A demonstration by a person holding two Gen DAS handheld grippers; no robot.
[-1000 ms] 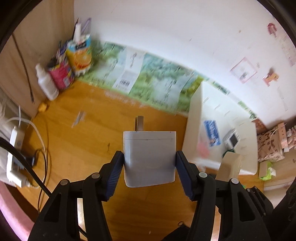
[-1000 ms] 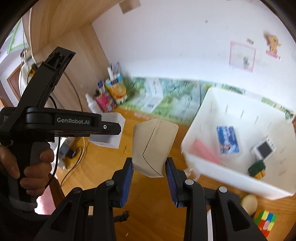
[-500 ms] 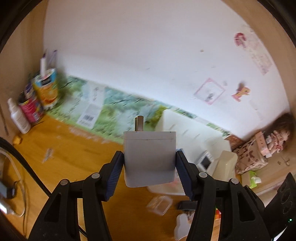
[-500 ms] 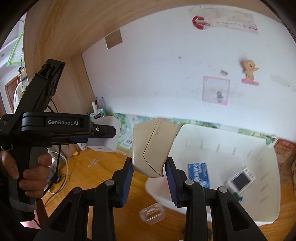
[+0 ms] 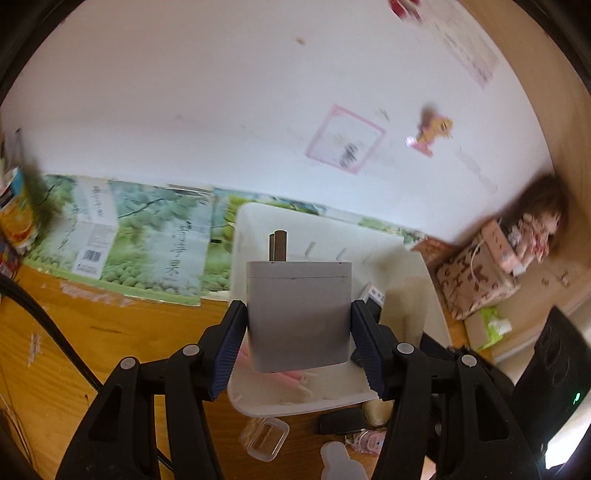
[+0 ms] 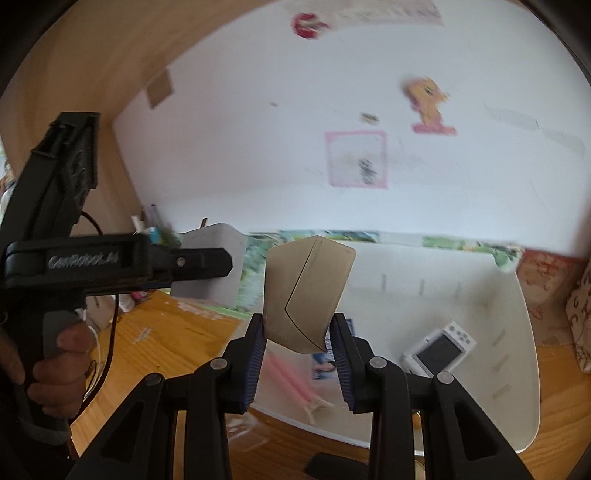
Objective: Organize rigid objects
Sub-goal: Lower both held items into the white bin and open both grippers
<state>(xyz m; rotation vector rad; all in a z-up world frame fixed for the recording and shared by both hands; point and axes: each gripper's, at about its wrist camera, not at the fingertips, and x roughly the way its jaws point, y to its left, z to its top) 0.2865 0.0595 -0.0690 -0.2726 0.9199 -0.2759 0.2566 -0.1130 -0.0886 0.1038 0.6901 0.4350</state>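
My left claw (image 5: 298, 334) pinched the white charger (image 5: 298, 316), prongs pointing away, held above the white bin's (image 5: 295, 400) near-left edge; my right claw (image 6: 297, 343) gripped the beige card (image 6: 304, 291) over the bin interior; bin sat on the worktop (image 5: 92, 332).

Matt white plastic charger (image 5: 298, 320), smooth white plastic bin (image 6: 517, 332), varnished wooden desk (image 5: 92, 332).

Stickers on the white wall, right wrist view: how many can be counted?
4: a red one at top, a small dark scrap, a pony figure, and a pink-framed square. Others may be blurred out.
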